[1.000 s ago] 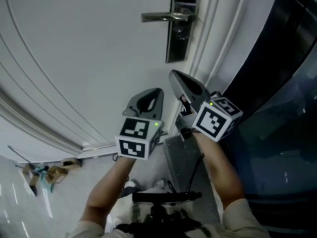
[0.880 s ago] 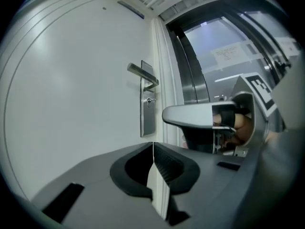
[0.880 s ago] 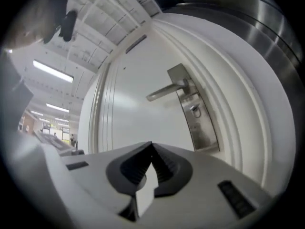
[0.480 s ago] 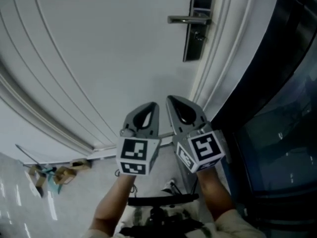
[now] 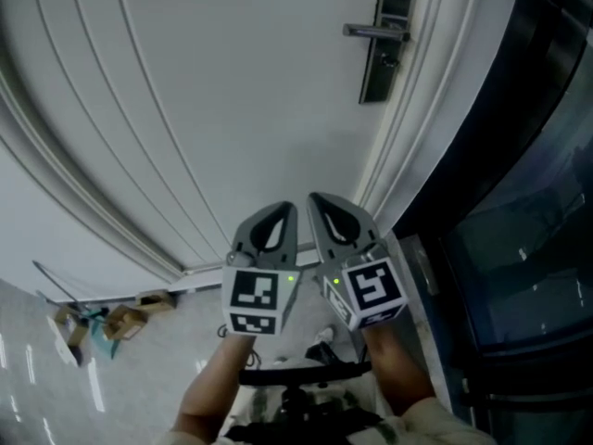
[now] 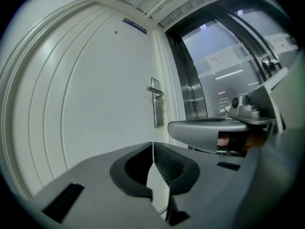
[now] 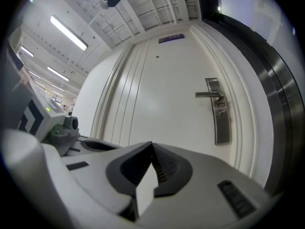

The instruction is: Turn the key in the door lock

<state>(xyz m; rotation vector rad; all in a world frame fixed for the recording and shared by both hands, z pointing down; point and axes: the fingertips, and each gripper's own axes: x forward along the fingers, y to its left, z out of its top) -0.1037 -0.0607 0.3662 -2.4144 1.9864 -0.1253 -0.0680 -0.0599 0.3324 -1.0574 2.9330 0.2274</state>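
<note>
- The white door (image 5: 232, 91) is closed and fills most of the head view. The two claws are held low in front of it, side by side and well apart from the lock.
- The lock plate (image 5: 381, 58) is a dark narrow strip near the right edge of the door. It runs down from the metal handle (image 5: 374, 31), which stands level.
- The keyhole should be on this plate under the handle. I see a small spot there, but it is too small to tell if a key sits in it.
- The left claw (image 6: 152, 146) has its jaws pressed together, with nothing between them. It points level toward the door.
- The right claw (image 7: 152, 149) is also fully closed and holds nothing. So neither claw carries a key.
- I think both are held closed and near each other because nothing to grasp is within reach at this moment.
- The right claw is on the side of the door where the lock is, so I judge it is the natural one for the key.
- To turn a key, it would need to go up to the plate, open a little, and close on the head of the key.
- Beside the door frame on the right is a dark glass wall (image 5: 519, 211). Some scraps (image 5: 102, 321) lie on the floor (image 5: 185, 341) at the left.
</note>
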